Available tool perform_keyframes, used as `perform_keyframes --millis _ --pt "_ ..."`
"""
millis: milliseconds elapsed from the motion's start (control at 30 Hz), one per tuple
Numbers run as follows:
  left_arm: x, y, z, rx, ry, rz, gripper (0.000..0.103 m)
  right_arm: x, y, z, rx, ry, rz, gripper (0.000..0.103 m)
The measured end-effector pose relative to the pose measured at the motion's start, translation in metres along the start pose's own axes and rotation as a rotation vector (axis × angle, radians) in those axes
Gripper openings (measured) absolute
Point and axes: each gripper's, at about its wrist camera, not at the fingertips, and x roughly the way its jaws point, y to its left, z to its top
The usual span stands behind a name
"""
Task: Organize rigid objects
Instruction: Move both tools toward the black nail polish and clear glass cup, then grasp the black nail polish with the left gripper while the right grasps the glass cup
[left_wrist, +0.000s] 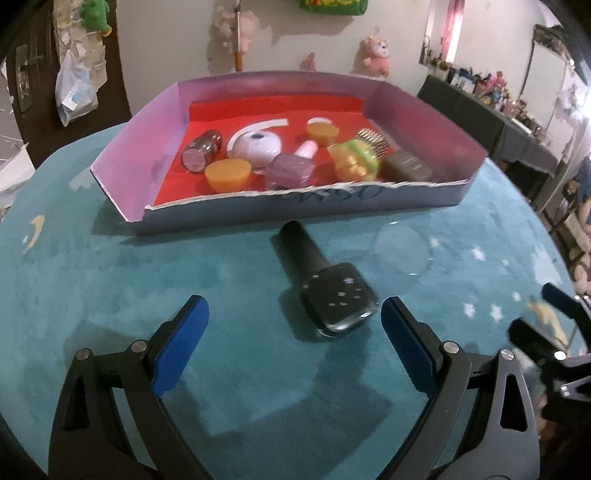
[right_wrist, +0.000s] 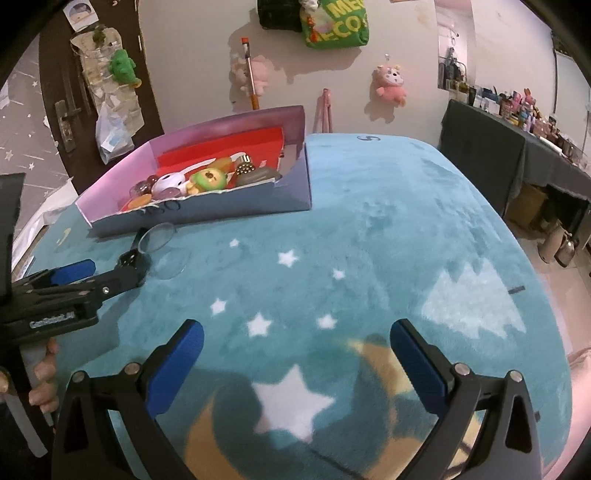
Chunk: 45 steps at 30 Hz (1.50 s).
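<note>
Lining up my left hand-held gripper (left_wrist: 291, 325) on the dark bottle (left_wrist: 325, 288), I have its blue pads spread wide apart with nothing between them yet; the bottle lies flat on the teal starred table (left_wrist: 110, 277), just short of the fingertips and slightly toward the right pad. Its long axis runs from about 11 o'clock to 5 o'clock in the left wrist view: the slim cap end points at 11 o'clock toward the tray (left_wrist: 258, 210), and the squarish body with small star marks sits at the 5 o'clock end, nearest me. To do this well, I judge I should shift a touch to 3 o'clock, twist the wrist so the pads close across the body's flat sides and not along its length, then come low so they grip it squarely; a skewed bite could spin it out. A clear round lid (left_wrist: 402, 251) lies at 2 o'clock of the bottle, apart from it. My right hand-held gripper (right_wrist: 295, 354) hangs open over bare table, holding nothing.
</note>
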Motion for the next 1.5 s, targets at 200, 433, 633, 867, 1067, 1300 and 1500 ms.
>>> perform_keyframes --millis 200,433,633,867,1067,1300,1500 --pt "-0.011 0.023 -0.007 0.001 -0.017 0.033 0.097 0.011 0.008 0.013 -0.013 0.027 0.058 0.103" --pt "-0.018 0.045 -0.001 0.035 -0.018 -0.006 0.096 0.028 0.036 0.036 -0.089 0.072 0.175 0.103" --pt "-0.012 0.036 0.010 0.121 0.024 -0.084 0.094 0.044 0.063 0.049 -0.228 0.113 0.237 0.103" --pt "0.003 0.024 0.015 0.189 0.072 -0.118 0.066 0.060 0.072 0.057 -0.290 0.153 0.255 0.092" --pt "0.013 0.019 0.021 0.204 0.083 -0.137 0.061 0.072 0.078 0.060 -0.328 0.174 0.300 0.080" --pt "0.017 0.015 0.027 0.201 0.078 -0.194 0.035 0.077 0.084 0.065 -0.341 0.158 0.340 0.062" --pt "0.014 0.015 0.028 0.184 0.071 -0.207 0.035 0.073 0.089 0.063 -0.348 0.144 0.371 0.044"
